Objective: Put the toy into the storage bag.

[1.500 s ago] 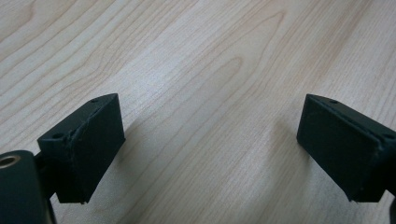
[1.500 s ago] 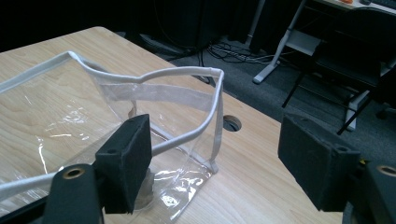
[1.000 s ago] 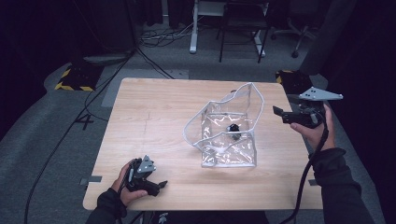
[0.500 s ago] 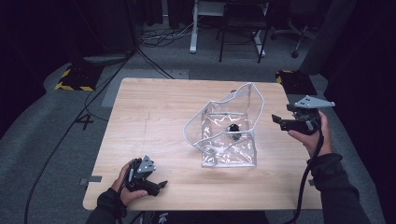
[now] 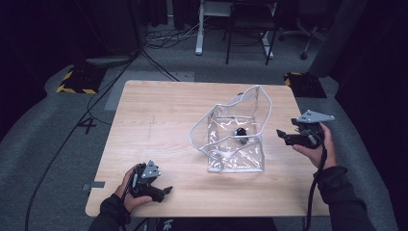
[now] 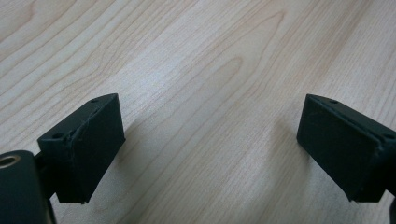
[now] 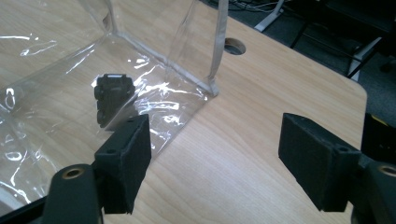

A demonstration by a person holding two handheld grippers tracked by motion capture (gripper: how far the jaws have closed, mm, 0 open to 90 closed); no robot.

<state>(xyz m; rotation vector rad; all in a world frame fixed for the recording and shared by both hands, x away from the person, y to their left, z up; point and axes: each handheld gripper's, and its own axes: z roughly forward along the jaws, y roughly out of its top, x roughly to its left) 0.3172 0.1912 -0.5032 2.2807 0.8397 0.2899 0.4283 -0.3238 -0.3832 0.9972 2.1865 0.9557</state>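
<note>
Beside the clear bag (image 7: 93,70), right gripper (image 7: 215,158) fingers apart, empty

Room: surroundings lying in near-darkness, light falling from overhead onto the table (image 5: 159,120) only
Glare: white highlights glinting across the clear plastic bag (image 5: 235,132), esp. in right gripper view
Shadows: soft, spreading under the black pads (image 6: 88,140) in left gripper view
Sharpness: high view looking soft & grainy; close pads blurring slightly, woodgrain staying crisp
Distortion: cannot tell
</note>
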